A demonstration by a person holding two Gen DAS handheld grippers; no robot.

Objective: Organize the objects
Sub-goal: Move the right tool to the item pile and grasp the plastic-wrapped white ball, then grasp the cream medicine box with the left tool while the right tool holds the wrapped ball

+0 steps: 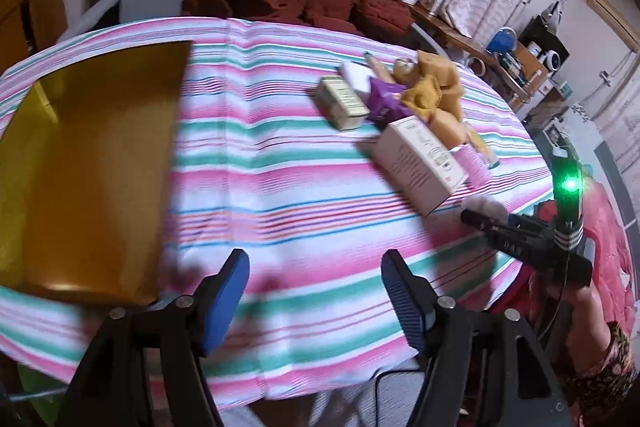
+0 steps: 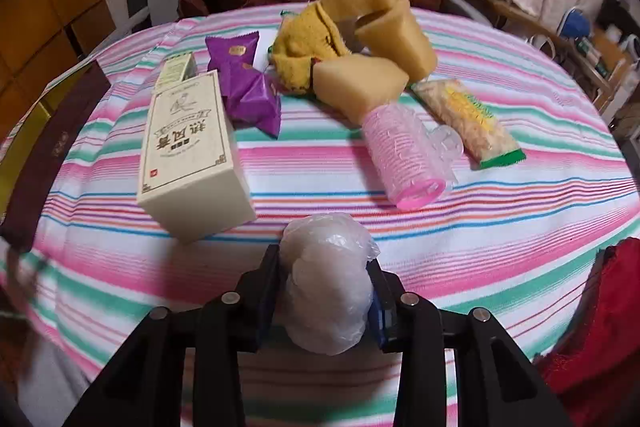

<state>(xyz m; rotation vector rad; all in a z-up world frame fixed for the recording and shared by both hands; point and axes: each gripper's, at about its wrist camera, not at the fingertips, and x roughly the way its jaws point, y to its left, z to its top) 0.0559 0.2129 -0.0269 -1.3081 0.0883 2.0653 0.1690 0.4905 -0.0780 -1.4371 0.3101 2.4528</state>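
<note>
1. Fingers: your right gripper point(image 2: 320, 291) is clamped on a soft plastic-wrapped bundle point(image 2: 326, 279); the left gripper point(image 1: 316, 291) stands open and empty above the striped counter point(image 1: 280, 195).
2. The slick, squashy wrap could slide out if you swing quickly.
3. The gold tray point(image 1: 92, 163) lies well to the left; the cream box point(image 2: 192, 155) stands close beside the bundle, so a low carry could knock it.

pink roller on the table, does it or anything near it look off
The pink roller lies tipped on its side beside the snack packet, and the yellow sponges are heaped loosely over a yellow cloth. Untidy, but nothing looks spilled or broken.
</note>
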